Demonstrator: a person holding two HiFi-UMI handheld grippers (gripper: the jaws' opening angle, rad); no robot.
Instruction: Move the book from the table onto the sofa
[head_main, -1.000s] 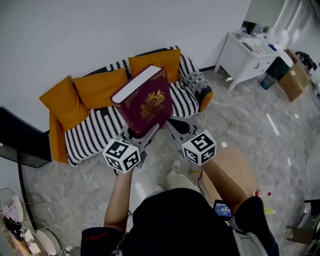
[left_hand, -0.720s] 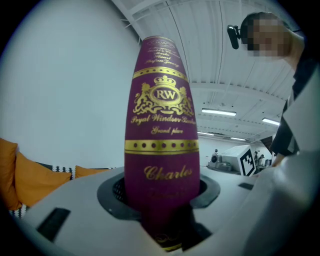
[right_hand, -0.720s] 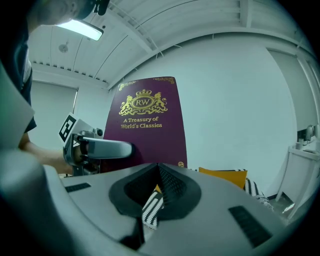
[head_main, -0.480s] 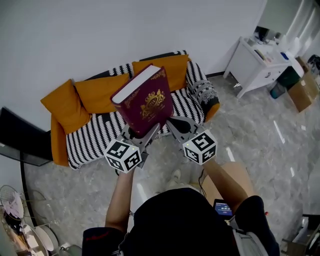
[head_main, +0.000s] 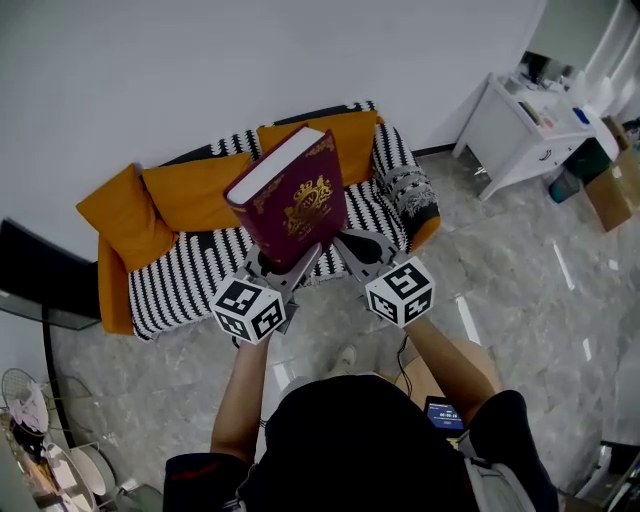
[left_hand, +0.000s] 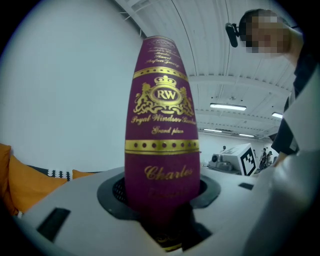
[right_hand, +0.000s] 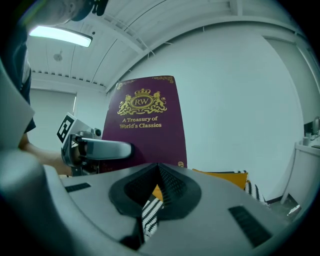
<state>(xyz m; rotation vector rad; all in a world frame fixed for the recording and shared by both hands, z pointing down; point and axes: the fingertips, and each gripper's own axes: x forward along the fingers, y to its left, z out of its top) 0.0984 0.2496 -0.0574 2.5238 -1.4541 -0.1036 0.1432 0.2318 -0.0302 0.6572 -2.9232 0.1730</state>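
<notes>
Book is off the tabletop and in the air. It's a burgundy hardback with a gold RW crest, cover reads "A Treasury of World's Classics". It stands upright with a slight tilt, page edge to the upper left in the head view. The left claw has it: jaws about half open, clamped across the lower end of the book. The spine faces the left gripper view and fills the gap between the pads. The right claw is fully closed and holds nothing. Its tip sits just beside the book's lower right corner on the cover side; can't tell if it touches. Right gripper view shows the cover ahead-left with one finger of the left claw lying across it, and striped fabric past the closed jaws. Both claws point roughly level toward the sofa, which has a black-and-white striped seat and orange cushions along the back, against the wall. The book is not on it; in the head view it overlaps the seat and the middle cushions. Grey marble floor lies below the claws. The marker cubes face the camera, forearms behind them. A white tabletop with small items stands well apart at upper right, cardboard box beside it.
</notes>
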